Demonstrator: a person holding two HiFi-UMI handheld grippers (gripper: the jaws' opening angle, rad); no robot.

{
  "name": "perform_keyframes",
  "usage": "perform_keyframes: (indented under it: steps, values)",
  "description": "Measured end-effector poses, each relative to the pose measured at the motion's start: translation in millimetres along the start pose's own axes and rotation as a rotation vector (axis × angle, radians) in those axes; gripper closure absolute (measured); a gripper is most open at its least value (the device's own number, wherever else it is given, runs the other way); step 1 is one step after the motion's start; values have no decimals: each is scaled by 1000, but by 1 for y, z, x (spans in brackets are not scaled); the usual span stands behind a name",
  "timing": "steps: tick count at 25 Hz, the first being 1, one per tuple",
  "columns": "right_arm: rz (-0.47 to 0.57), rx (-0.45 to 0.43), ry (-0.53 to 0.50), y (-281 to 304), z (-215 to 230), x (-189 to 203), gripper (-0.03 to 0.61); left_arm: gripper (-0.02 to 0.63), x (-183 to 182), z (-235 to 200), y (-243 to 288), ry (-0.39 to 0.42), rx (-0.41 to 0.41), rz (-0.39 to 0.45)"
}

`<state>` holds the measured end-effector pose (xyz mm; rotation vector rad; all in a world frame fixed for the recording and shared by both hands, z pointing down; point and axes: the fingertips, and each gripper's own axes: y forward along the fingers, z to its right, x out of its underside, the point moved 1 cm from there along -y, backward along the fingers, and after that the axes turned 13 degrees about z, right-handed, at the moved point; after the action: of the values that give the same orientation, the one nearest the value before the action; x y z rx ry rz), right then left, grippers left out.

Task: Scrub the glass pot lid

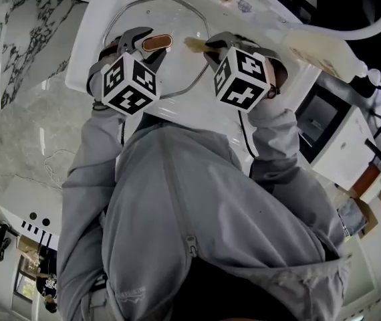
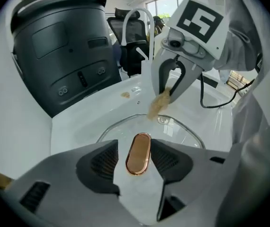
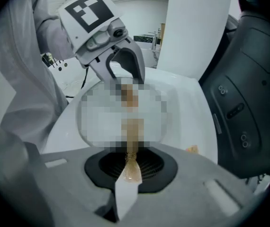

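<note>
Stiff, slick, breakable glass lid (image 2: 178, 130), so we'd take its copper knob (image 2: 139, 157). Our left gripper (image 2: 136, 148) gapes loosely around it; right gripper (image 3: 131, 162) pinches the tan scrubber (image 2: 159, 104).

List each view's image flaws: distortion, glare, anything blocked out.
Head view: heavy fisheye bending; the grey jacket fills most of it. Left gripper view: dark rounded corners, bright windows behind, lid sharp. Right gripper view: a mosaic patch hides most of the lid; the scrubber is sharp.

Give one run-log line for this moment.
left gripper: open around lid handle | right gripper: shut on scrubber | glass lid: in sink
</note>
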<state>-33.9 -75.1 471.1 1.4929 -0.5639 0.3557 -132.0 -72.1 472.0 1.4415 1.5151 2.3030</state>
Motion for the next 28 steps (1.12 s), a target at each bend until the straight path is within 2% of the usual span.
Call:
perform_keyframes:
  steps: [2,7,14,18,22,28]
  values:
    - [5,64,-11,6,17,2,532,414,-3,1,12,17,28,-13]
    - [50,190,-83,27,54,-5,532,414,-6,2,26,-2,82,-46]
    - [34,260,-258,66,87,-16,532,430,-4,-1,29,-106,81,-45]
    - [4,249,-360,87,94,-18,532,431,-3,-2,30,-127,70,-26]
    - [-57,174,-440,103,91,-11,532,431,-1,-4,29,-133,65,-21]
    - [-109,128,-448,102,90,5,532,431,-2,-4,28,-138,55,-17]
